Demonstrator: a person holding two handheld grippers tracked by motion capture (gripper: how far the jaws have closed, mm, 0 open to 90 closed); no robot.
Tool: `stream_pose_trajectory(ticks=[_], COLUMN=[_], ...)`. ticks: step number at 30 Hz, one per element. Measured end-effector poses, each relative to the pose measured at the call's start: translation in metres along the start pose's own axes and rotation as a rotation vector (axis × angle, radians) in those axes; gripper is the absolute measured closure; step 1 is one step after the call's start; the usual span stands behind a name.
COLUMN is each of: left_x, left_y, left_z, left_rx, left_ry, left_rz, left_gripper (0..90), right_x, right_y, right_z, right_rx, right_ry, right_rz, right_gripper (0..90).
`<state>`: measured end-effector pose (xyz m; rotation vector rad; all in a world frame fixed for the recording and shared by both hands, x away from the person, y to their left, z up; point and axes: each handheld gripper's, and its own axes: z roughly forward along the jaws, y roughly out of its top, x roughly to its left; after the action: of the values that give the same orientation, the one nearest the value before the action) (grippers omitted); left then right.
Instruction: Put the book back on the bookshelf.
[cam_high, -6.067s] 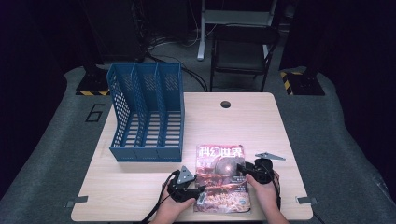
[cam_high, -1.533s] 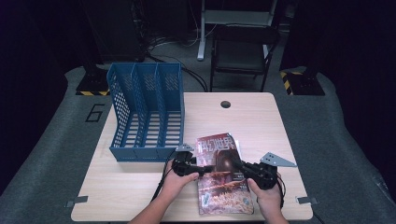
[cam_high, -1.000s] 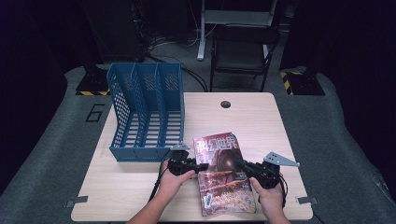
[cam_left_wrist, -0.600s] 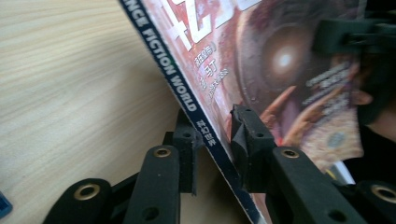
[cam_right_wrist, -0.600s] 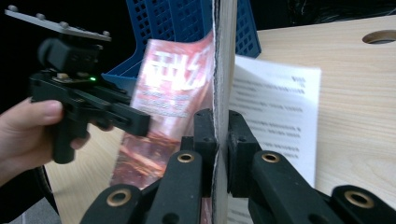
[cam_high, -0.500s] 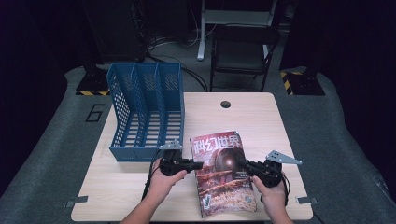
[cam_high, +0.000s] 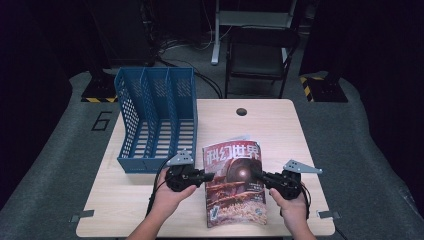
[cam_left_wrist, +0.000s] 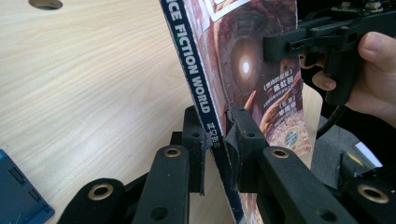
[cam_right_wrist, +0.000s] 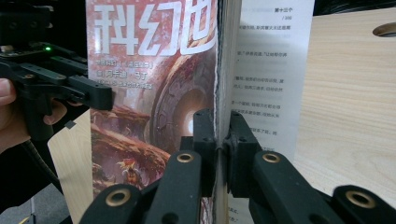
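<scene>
- Magazine (cam_high: 234, 185), red cover with large white characters, held over the near half of the table (cam_high: 270, 125), toward its right side; top edge raised and tilted up, bottom edge close to the table's near edge.
- Spine (cam_left_wrist: 194, 65) dark blue, lettered "FICTION WORLD" in white, facing the left gripper's camera.
- Left gripper (cam_high: 206, 176), at the magazine's left edge: jaws just closed in, now pinching the spine, one pad on each side, as seen in the left gripper view (cam_left_wrist: 215, 140).
- Right gripper (cam_high: 257, 175), at the magazine's right edge: jaws pressed tight on the page edges, cover on one side, a printed inner page on the other, as seen in the right gripper view (cam_right_wrist: 217, 135).
- Left hand (cam_high: 172, 192) and right hand (cam_high: 290, 205), coming in from the table's near edge, one on each gripper body.
- Blue file rack (cam_high: 157, 117), three open slots, standing at the left side of the table, just beyond the left gripper, apart from the magazine.
- Round cable hole (cam_high: 242, 111) in the tabletop near the far edge.
- Dark chair (cam_high: 260, 55) on the floor beyond the far edge.
</scene>
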<state>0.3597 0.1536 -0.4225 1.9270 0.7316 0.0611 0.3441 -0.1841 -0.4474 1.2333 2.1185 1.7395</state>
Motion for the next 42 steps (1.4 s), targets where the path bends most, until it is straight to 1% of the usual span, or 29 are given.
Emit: stream_pose_trajectory(ticks=[2, 4, 5, 6, 7, 8, 10, 12, 14, 15, 17, 18, 21, 24, 25, 26, 28, 30, 33, 34, 35, 36, 37, 38, 39, 40, 41, 42], left_x=[-0.002, -0.003, -0.004, -0.003, -0.003, -0.002, -0.002, -0.003, -0.005, -0.007, -0.01, -0.012, -0.014, -0.015, -0.016, -0.017, -0.018, -0.019, -0.021, -0.022, -0.023, -0.026, -0.027, -0.029, -0.03, -0.031, -0.031, -0.031], left_y=[0.001, 0.003, 0.003, 0.004, 0.004, 0.005, 0.006, 0.007, 0.01, 0.011, 0.013, 0.014, 0.016, 0.017, 0.017, 0.017, 0.017, 0.017, 0.017, 0.017, 0.017, 0.018, 0.018, 0.019, 0.019, 0.019, 0.019, 0.019], left_z=[-0.001, -0.002, -0.003, -0.004, -0.004, -0.006, -0.007, -0.009, -0.014, -0.015, -0.02, -0.021, -0.027, -0.031, -0.033, -0.033, -0.035, -0.035, -0.036, -0.036, -0.037, -0.037, -0.037, -0.036, -0.037, -0.036, -0.037, -0.036], left_rx=[-0.004, -0.006, -0.008, -0.008, -0.008, -0.007, -0.014, -0.016, -0.032, -0.036, -0.033, -0.042, -0.056, -0.066, -0.068, -0.073, -0.075, -0.076, -0.076, -0.079, -0.075, -0.083, -0.075, -0.086, -0.074, -0.084, -0.079, -0.082], left_ry=[0.007, 0.004, 0.006, 0.002, -0.001, -0.001, -0.001, 0.002, 0.029, 0.039, 0.056, 0.07, 0.079, 0.084, 0.088, 0.088, 0.091, 0.089, 0.092, 0.092, 0.089, 0.095, 0.093, 0.098, 0.097, 0.108, 0.104, 0.109], left_rz=[0.013, 0.021, 0.023, 0.029, 0.025, 0.033, 0.032, 0.036, 0.069, 0.079, 0.113, 0.119, 0.128, 0.126, 0.132, 0.126, 0.135, 0.133, 0.145, 0.14, 0.146, 0.151, 0.16, 0.16, 0.175, 0.179, 0.182, 0.184], left_gripper=[78.5, 78.5, 78.7, 78.9, 79.1, 79.4, 79.9, 80.5, 81.3, 81.7, 82.6, 83.0, 83.8, 83.9, 83.9, 83.9, 83.8, 83.8, 83.9, 83.9, 83.9, 83.8, 83.8, 83.8, 83.8, 83.8, 83.7, 83.7], right_x=[0.0, 0.001, 0.002, 0.003, 0.003, 0.003, 0.004, 0.005, 0.007, 0.009, 0.012, 0.014, 0.02, 0.025, 0.026, 0.027, 0.027, 0.028, 0.028, 0.028, 0.028, 0.028, 0.029, 0.029, 0.028, 0.028, 0.028, 0.028], right_y=[0.001, 0.002, 0.003, 0.003, 0.004, 0.004, 0.005, 0.007, 0.008, 0.009, 0.011, 0.012, 0.015, 0.019, 0.019, 0.02, 0.021, 0.021, 0.022, 0.022, 0.022, 0.022, 0.022, 0.023, 0.023, 0.023, 0.023, 0.023], right_z=[-0.001, -0.001, -0.001, -0.001, -0.002, -0.002, -0.001, -0.002, -0.002, -0.002, -0.002, -0.002, -0.003, -0.003, -0.004, -0.004, -0.004, -0.004, -0.004, -0.004, -0.004, -0.005, -0.005, -0.006, -0.006, -0.007, -0.007, -0.007], right_rx=[0.0, -0.003, -0.004, -0.006, -0.008, -0.01, -0.014, -0.022, -0.03, -0.036, -0.045, -0.049, -0.06, -0.067, -0.068, -0.067, -0.073, -0.075, -0.077, -0.078, -0.077, -0.079, -0.083, -0.085, -0.084, -0.086, -0.088, -0.088], right_ry=[-0.007, -0.008, -0.018, -0.016, -0.02, -0.028, -0.024, -0.022, -0.025, -0.028, -0.041, -0.049, -0.065, -0.06, -0.058, -0.059, -0.051, -0.047, -0.052, -0.051, -0.051, -0.052, -0.052, -0.052, -0.053, -0.054, -0.055, -0.057], right_rz=[-0.005, -0.004, -0.016, -0.019, -0.028, -0.035, -0.03, -0.039, -0.053, -0.065, -0.097, -0.112, -0.157, -0.178, -0.179, -0.183, -0.185, -0.183, -0.187, -0.186, -0.185, -0.188, -0.189, -0.188, -0.19, -0.191, -0.191, -0.191], right_gripper=[84.6, 84.6, 84.7, 84.7, 84.7, 84.7, 84.8, 84.9, 84.8, 84.9, 84.9, 85.0, 85.1, 85.2, 85.2, 85.2, 85.2, 85.1, 85.1, 85.1, 85.1, 85.1, 85.1, 85.1, 85.1, 85.0, 85.0, 85.1])
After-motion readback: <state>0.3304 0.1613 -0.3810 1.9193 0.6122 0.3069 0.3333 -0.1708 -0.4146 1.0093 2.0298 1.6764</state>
